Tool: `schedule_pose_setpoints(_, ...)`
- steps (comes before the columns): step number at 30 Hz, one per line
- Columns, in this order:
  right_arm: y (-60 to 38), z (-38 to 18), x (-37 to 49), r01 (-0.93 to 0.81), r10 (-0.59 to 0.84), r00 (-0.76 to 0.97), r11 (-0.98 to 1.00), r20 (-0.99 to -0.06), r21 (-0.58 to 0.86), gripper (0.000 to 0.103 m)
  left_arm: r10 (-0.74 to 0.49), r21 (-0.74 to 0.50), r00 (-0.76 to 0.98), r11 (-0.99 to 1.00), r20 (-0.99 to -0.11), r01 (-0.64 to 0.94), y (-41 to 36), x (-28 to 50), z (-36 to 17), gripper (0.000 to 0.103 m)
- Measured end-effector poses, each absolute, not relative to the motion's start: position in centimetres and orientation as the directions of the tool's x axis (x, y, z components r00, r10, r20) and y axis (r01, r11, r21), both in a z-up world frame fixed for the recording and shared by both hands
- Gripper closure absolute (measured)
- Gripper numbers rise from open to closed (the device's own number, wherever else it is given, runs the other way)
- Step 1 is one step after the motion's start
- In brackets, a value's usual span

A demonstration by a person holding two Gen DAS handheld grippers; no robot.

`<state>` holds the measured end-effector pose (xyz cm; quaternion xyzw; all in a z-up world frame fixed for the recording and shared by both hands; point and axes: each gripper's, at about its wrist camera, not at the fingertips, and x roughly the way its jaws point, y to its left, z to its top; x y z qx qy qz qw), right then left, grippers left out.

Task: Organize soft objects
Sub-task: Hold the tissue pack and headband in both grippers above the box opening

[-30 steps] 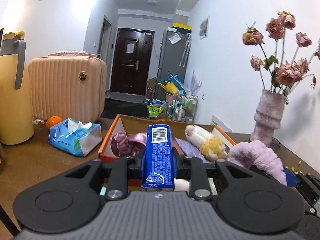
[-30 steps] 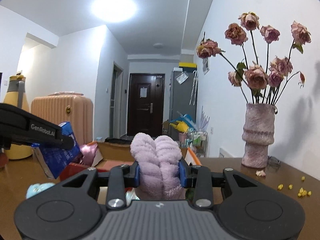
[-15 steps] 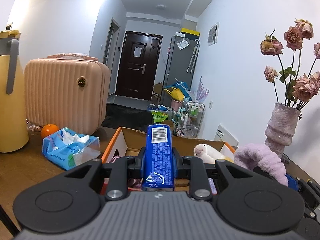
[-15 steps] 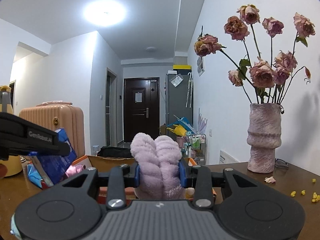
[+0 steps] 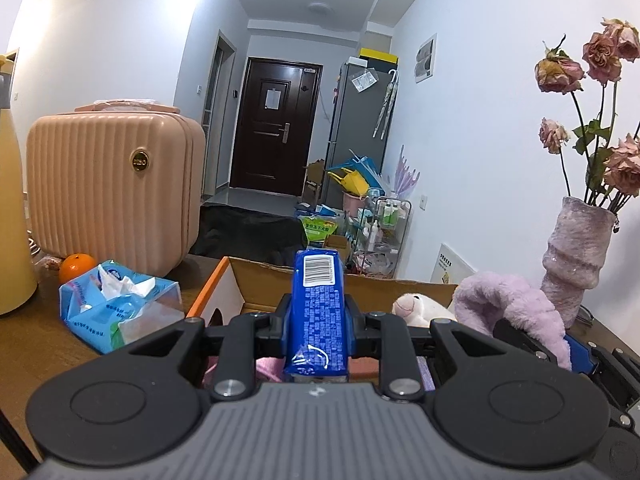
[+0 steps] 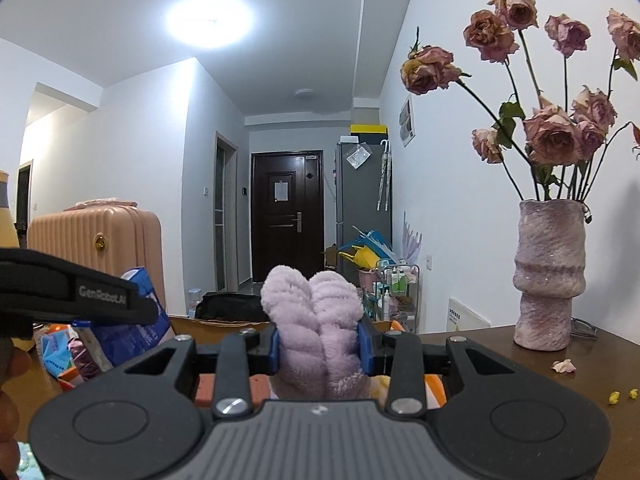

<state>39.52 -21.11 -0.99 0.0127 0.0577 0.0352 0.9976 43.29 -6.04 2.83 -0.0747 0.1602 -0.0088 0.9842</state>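
Bright, even indoor light from a glaring ceiling lamp (image 6: pixel 210 20) at eleven o'clock, soft shadows on white walls, sharp focus, and strong fisheye bending with dark corners.

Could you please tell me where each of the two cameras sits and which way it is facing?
Left wrist: on the left gripper, facing the hallway door over the cardboard box; its fingers clamp a blue packet.
Right wrist: on the right gripper, facing likewise; its fingers clamp a lilac plush, a hand at left.
Shared: door, pink suitcase, vase.
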Motion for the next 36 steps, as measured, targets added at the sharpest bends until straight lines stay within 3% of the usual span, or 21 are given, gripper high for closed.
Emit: schedule_pose_setpoints(36,-19.8,-2.1,47.3,-0.133,0.134,0.973,0.991,-0.189,0.02,0.068,-0.014,-0.096,0.936,0.995,-0.352,-0.021,-5.8,50.1,1.1,0.078)
